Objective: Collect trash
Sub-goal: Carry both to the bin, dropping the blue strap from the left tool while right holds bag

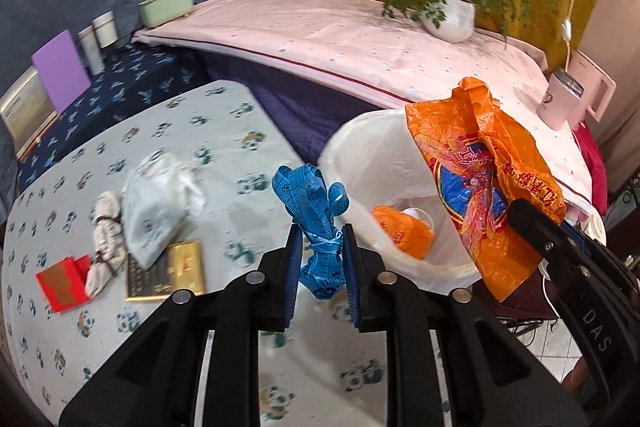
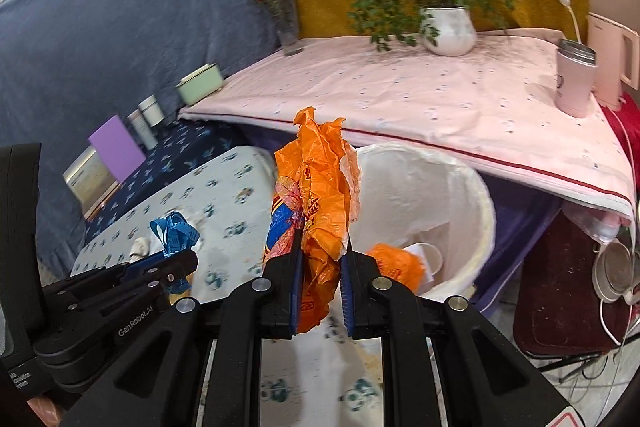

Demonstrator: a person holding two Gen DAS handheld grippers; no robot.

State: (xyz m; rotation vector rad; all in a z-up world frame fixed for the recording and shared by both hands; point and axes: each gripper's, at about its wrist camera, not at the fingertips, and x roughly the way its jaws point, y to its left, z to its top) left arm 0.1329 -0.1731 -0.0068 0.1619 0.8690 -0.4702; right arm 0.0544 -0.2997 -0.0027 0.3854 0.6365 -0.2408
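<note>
**Both loads held, bin just ahead**

The left hand-held gripper [image 1: 320, 247] is closed on a bunched blue measuring tape [image 1: 316, 211], pads pinching the knot while loops fan out above. The right hand-held gripper [image 2: 322, 267] is clamped on a crumpled orange plastic bag [image 2: 320, 195], which stands tall between its jaws and trails below them. Neither load is over the bin yet.

In the left wrist view the white-lined trash bin [image 1: 352, 155] opens at about 2 o'clock from the tape; in the right wrist view its mouth sits at roughly 3 o'clock from the bag. A smaller orange bag [image 2: 394, 263] and something white already lie at the bottom.

The step in hand appears to be the carry — pickup done, drop pending. Next, each load likely needs to clear the rim and hang over the mouth before the jaws part; the light bag may cling to the pads.

More remains on the panda-print worktop [image 1: 224, 131] at 9 o'clock from the tape — a white pouch [image 1: 156, 203], a red packet [image 1: 64, 283], a gold box [image 1: 168, 271].
</note>
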